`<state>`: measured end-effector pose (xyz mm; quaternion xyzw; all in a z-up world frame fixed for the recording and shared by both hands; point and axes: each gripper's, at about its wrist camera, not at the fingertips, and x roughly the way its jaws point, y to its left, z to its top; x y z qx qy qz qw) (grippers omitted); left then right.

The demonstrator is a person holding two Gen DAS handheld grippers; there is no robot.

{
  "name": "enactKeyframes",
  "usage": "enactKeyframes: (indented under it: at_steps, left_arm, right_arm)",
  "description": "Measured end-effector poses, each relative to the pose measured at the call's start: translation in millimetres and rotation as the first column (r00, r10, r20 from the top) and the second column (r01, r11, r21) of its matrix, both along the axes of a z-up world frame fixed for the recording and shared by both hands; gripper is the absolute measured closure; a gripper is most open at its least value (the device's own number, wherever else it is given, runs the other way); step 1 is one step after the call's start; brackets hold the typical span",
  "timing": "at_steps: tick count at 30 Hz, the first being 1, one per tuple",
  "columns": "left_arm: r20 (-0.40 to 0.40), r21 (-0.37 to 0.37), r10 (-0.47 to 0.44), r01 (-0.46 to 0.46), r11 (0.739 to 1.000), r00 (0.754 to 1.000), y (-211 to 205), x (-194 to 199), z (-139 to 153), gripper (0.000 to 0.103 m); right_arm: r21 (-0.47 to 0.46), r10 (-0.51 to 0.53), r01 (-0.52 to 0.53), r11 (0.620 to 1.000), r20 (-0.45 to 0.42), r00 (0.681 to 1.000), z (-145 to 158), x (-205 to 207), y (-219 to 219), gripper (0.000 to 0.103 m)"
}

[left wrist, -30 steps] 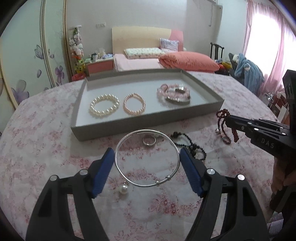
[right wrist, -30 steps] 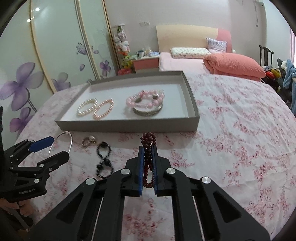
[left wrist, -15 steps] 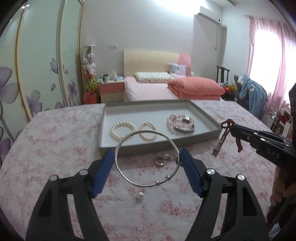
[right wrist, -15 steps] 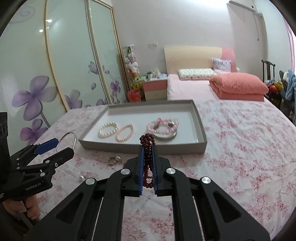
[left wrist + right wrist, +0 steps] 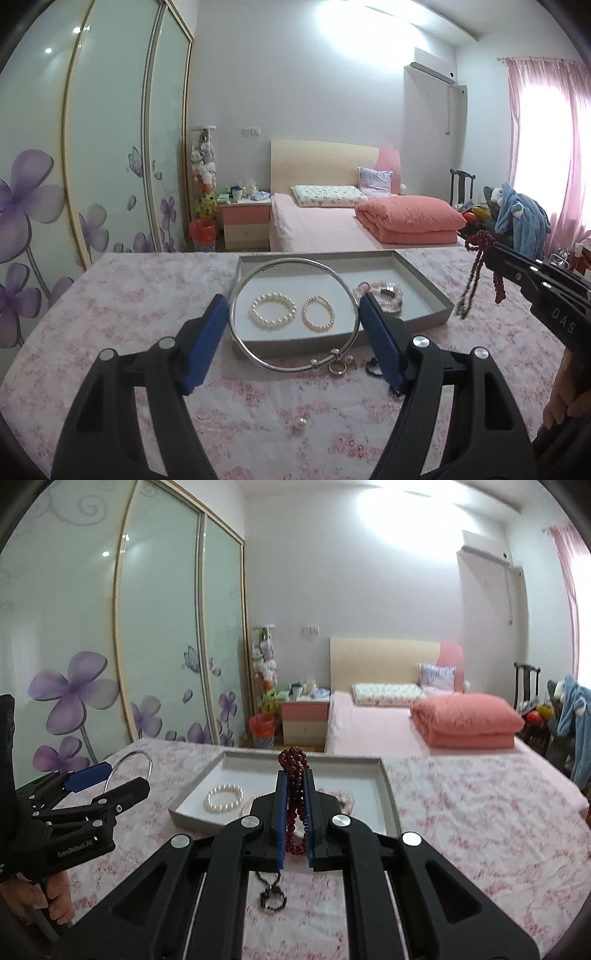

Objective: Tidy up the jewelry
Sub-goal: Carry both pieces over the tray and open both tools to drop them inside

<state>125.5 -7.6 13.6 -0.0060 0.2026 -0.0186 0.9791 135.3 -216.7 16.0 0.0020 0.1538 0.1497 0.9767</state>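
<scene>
My left gripper is shut on a silver bangle, held level above the table in front of the grey tray. My right gripper is shut on a dark red bead bracelet, which hangs from the fingers in the left wrist view. The tray holds a white pearl bracelet, a pink pearl bracelet and a pink bead bracelet with a silver bangle. Both grippers are raised, near the tray's front edge.
On the floral tablecloth lie small rings, a loose pearl and a black bead bracelet. The left gripper shows at the left of the right wrist view. A bed and wardrobe doors stand behind.
Both grippers have risen and tilted up, each still holding its piece. The silver bangle and the dark red bracelet have been lifted off the table to above the tray's front edge.
</scene>
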Motion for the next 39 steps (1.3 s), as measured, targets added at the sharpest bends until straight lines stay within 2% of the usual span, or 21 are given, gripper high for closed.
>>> enactKeyframes:
  at_steps: [11,22,27,33,39]
  left_arm:
    - [0.037,0.022,0.037,-0.038,0.999,0.999,-2,8,5,0.032]
    - [0.045,0.028,0.050,-0.051,0.998,0.998,-3,35,8,0.032]
    - [0.025,0.020,0.051,-0.051,0.999,0.998,-1,58,5,0.032]
    - [-0.044,0.012,0.062,-0.061,0.998,0.997,1,96,-8,0.032]
    - [-0.110,0.000,0.059,-0.059,0.998,0.992,3,131,-23,0.032]
  right_arm:
    - [0.013,-0.039,0.038,0.999,0.079,0.996,10,7,2,0.094]
    - [0.015,-0.060,0.059,0.998,0.102,0.993,12,28,4,0.094]
    - [0.024,-0.070,0.068,0.997,0.087,0.994,7,43,6,0.094]
    - [0.033,-0.073,0.072,0.997,0.047,0.996,-3,74,10,0.094]
    - [0.042,-0.060,0.061,0.997,-0.030,0.998,-17,106,11,0.094]
